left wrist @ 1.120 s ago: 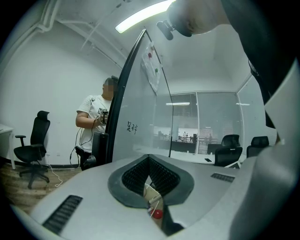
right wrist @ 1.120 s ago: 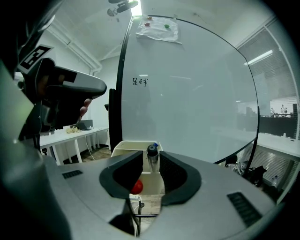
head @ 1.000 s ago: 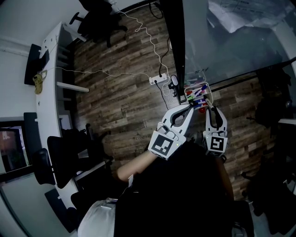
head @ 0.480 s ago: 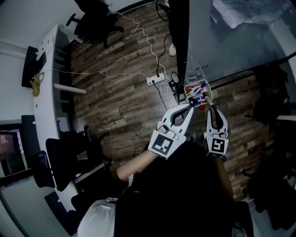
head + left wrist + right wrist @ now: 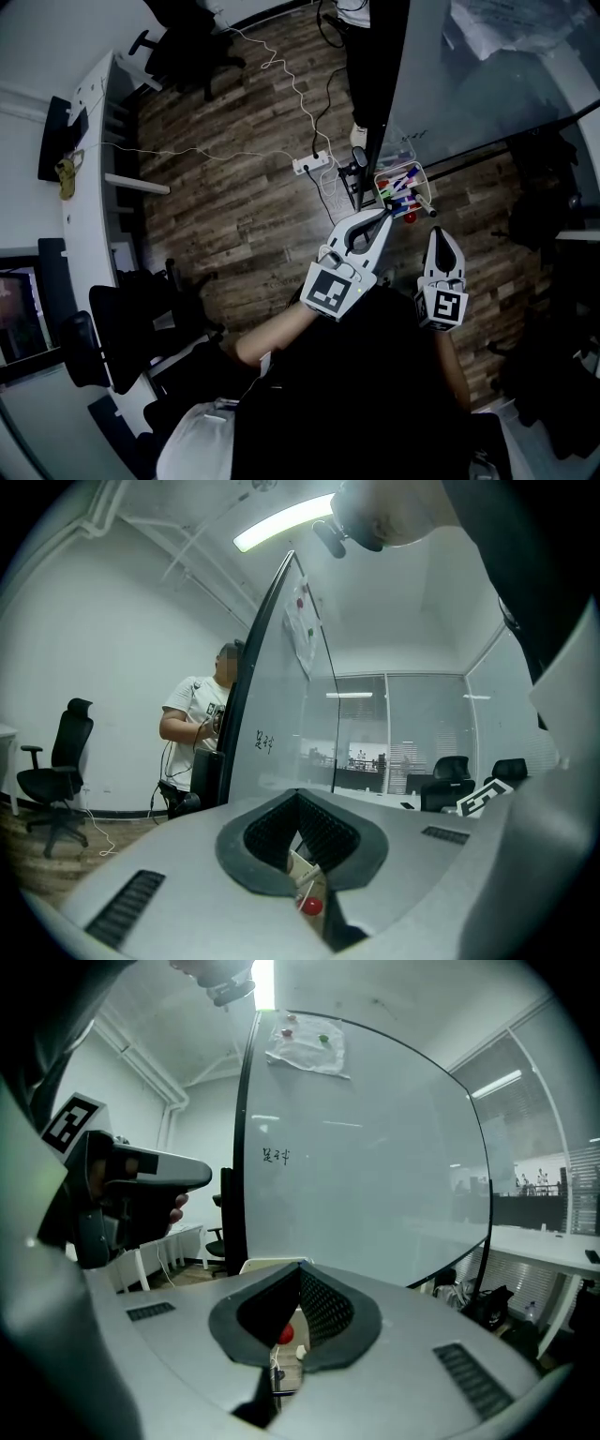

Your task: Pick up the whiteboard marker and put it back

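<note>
**Head view.** Your own torso covers the lower centre and hides both arms behind the grippers. The tray (image 5: 379,178) sits at the foot of the whiteboard (image 5: 487,84). Its contents are too small to separate beyond green, blue, purple and red caps. One whiteboard marker (image 5: 421,202), pale-barrelled, lies at the tray's right edge with its end jutting over the rim. I cannot confirm that this is the marker you handled. A red round object (image 5: 410,217) shows just below the tray. Your left gripper (image 5: 385,217) has its tips just beside the tray's lower corner. Your right gripper (image 5: 437,232) stands apart from the tray, below it. Half a second ago its tips were at the tray's rim, so it has drawn back. The left gripper has not shifted.

**Left gripper view.** The jaws meet tip to tip with nothing between them. The opening behind the pads shows only a sliver of tray and the red object. The marker cannot be made out.

**Right gripper view.** The jaws are together and empty. The gap again shows the red object and a pale rim. The left gripper is cut off at the left edge.
</note>
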The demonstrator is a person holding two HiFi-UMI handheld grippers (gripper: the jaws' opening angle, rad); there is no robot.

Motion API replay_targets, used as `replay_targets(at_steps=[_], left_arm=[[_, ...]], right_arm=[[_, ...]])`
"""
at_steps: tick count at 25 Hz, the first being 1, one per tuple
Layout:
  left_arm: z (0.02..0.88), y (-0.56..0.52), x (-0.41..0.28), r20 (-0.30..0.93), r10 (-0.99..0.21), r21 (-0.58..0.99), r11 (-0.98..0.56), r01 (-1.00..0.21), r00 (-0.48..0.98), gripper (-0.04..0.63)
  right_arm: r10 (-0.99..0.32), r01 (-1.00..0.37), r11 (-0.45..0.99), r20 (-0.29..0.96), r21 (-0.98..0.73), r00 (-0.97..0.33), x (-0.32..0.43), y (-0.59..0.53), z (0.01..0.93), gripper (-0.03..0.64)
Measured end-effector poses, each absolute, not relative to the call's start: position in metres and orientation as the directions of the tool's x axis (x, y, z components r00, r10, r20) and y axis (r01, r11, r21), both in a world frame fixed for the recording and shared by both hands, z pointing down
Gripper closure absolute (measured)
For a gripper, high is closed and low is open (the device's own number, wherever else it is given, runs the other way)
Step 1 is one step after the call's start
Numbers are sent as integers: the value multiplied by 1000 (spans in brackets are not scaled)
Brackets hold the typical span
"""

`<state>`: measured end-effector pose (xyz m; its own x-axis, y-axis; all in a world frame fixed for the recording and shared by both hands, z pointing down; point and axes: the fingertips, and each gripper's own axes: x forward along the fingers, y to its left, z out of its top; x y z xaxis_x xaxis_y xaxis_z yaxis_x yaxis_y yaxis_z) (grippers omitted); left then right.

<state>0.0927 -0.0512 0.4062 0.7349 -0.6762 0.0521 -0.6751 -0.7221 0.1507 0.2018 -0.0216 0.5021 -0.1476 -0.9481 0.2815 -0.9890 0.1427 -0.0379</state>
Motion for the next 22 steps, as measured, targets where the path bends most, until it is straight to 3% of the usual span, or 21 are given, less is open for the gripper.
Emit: replay_targets(at_steps=[22], left_arm=[[402,-56,84,32,-660,135,-741,-657,751,595]], right_arm=[[-966,-979,187,166,-76,-197,187,-18,462,603]])
